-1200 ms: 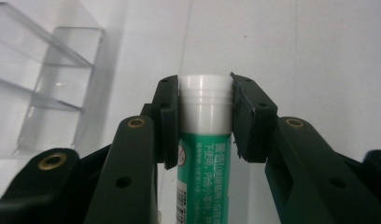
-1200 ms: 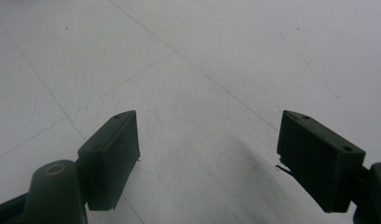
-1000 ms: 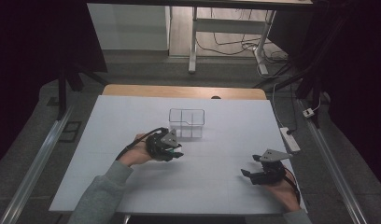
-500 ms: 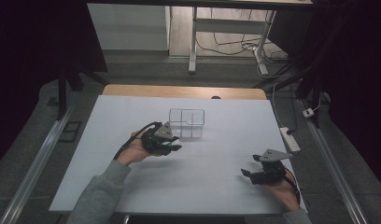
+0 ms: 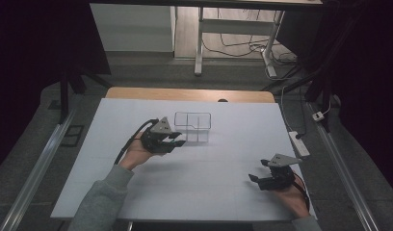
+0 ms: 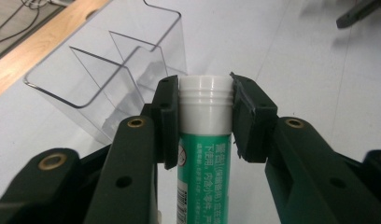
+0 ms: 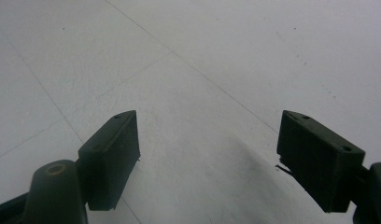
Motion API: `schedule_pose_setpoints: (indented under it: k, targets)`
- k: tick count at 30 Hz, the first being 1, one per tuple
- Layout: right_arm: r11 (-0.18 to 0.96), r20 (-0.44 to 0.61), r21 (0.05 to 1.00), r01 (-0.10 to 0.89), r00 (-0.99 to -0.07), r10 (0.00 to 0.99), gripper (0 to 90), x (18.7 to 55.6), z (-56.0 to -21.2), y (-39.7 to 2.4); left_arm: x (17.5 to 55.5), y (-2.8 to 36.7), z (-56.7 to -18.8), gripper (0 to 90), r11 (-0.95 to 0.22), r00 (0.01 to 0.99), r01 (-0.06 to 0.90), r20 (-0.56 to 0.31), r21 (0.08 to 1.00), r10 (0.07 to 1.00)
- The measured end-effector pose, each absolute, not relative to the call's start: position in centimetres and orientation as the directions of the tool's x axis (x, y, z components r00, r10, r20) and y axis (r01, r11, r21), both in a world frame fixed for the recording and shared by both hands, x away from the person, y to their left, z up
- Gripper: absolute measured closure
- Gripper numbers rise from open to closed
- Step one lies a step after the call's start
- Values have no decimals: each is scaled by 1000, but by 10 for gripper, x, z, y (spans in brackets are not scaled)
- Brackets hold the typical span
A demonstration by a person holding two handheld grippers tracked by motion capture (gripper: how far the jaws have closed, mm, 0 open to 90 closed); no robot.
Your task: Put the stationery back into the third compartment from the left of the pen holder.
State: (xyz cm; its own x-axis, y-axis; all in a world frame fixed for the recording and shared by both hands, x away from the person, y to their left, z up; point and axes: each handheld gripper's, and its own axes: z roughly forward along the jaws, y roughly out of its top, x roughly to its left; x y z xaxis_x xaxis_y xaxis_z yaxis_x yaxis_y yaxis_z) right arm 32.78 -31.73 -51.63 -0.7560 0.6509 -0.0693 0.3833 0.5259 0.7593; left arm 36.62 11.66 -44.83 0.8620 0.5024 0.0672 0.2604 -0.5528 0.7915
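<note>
Now: left tool (image 6: 205, 121) clamps green glue stick (image 6: 205, 154) | right tool (image 7: 207, 158) spread, empty | clear organizer (image 5: 192, 126) nearby

A green glue stick (image 6: 205, 154) with a white ribbed cap (image 6: 206, 105) stands at the centre of the left gripper view, clamped at the cap. A clear, empty divided box (image 6: 116, 70) sits just beyond, upper left; in the high view it is upper centre on the table (image 5: 193, 126).
</note>
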Motion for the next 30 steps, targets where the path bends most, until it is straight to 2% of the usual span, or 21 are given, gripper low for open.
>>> schedule_pose_setpoints:
  k: [17, 30]
  targets:
    - [523, -71, 763, 380, -755, 652, 207, 328, -516, -317, 371, 118, -440, 643, -435, 822, 281, 20, 855, 570]
    - [519, -71, 770, 372, -758, 649, 208, 328, -514, -316, 386, 102, -419, 643, -389, 801, 260, 27, 884, 598]
